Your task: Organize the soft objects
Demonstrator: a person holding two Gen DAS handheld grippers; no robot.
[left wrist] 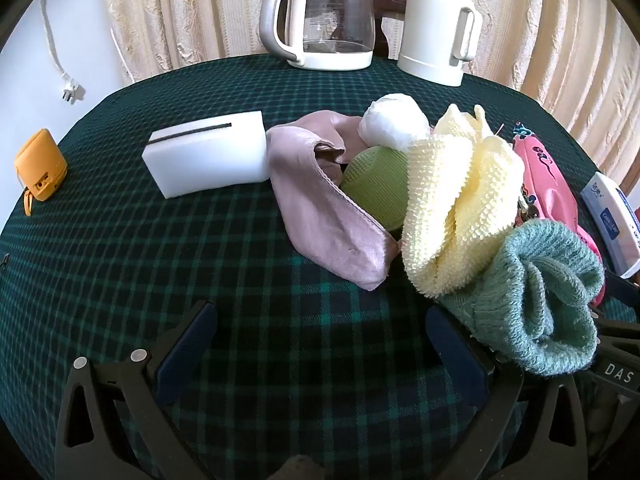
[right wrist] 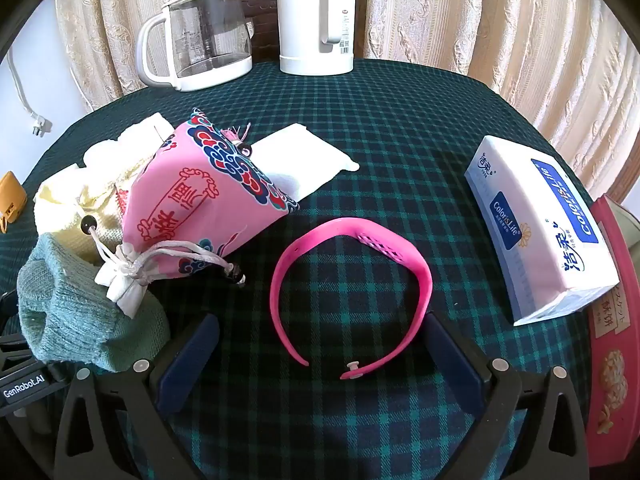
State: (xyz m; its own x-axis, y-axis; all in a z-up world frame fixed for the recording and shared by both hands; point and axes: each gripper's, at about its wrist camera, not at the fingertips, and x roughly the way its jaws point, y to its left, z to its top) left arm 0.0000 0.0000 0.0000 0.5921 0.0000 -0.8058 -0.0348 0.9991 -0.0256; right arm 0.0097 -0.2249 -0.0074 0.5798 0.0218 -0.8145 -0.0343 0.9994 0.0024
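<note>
a home: plaid tablecloth (right wrist: 400, 128), lace curtains (right wrist: 500, 20), glass kettle (left wrist: 324, 20), thermos (right wrist: 316, 20) and tissue pack (right wrist: 540, 220).

Left gripper (left wrist: 320, 344) and right gripper (right wrist: 320, 348) hover angled steeply downward, jaws spread wide, dark blue pads gripping nothing.

Bright, even daylight, filtering through the cream curtains (left wrist: 192, 12) behind the table. Soft shadows only, falling toward the camera beneath the pink wristband (right wrist: 348, 292) and beside the tissue pack (right wrist: 544, 224). Mild glare on the glass kettle (left wrist: 324, 16) and the white foam block (left wrist: 208, 156). Strong fisheye bending at the edges, with black vignetted corners. Sharp focus at centre on the plaid tablecloth (left wrist: 160, 240); slight softness near the bottom rim.
</note>
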